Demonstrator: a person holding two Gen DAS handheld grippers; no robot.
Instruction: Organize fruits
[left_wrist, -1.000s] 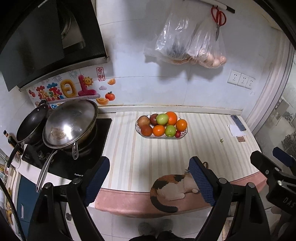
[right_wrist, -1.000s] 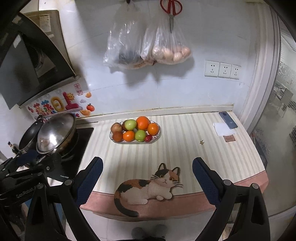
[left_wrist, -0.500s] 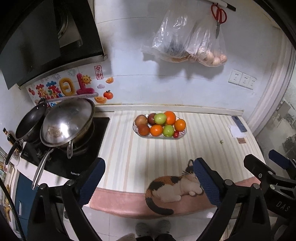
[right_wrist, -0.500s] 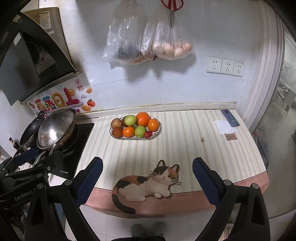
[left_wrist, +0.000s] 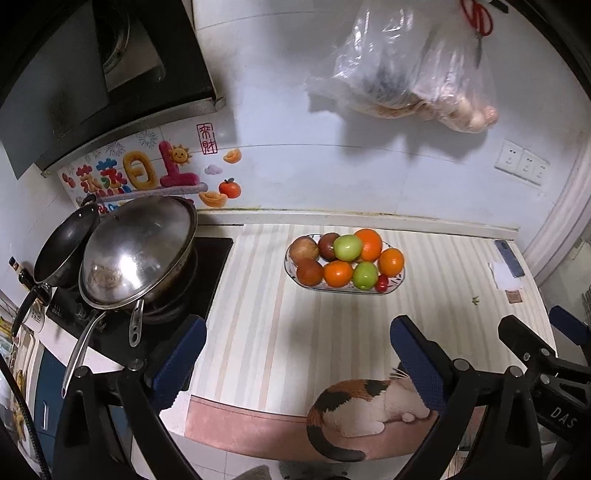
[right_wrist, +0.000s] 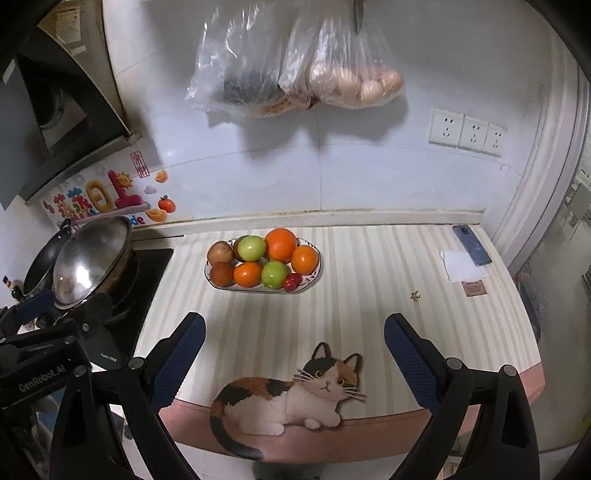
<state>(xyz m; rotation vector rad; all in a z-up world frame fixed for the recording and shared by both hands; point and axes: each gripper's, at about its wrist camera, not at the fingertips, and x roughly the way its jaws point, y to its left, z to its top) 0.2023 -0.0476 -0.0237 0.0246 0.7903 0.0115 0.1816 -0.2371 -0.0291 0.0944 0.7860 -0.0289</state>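
Hovering at the counter's near edge, the left gripper (left_wrist: 295, 354) and right gripper (right_wrist: 293, 350) gape empty, well short of the fruit plate (right_wrist: 312, 282) at the far middle; a careless grab could roll the heaped oranges (right_wrist: 281, 244) off.
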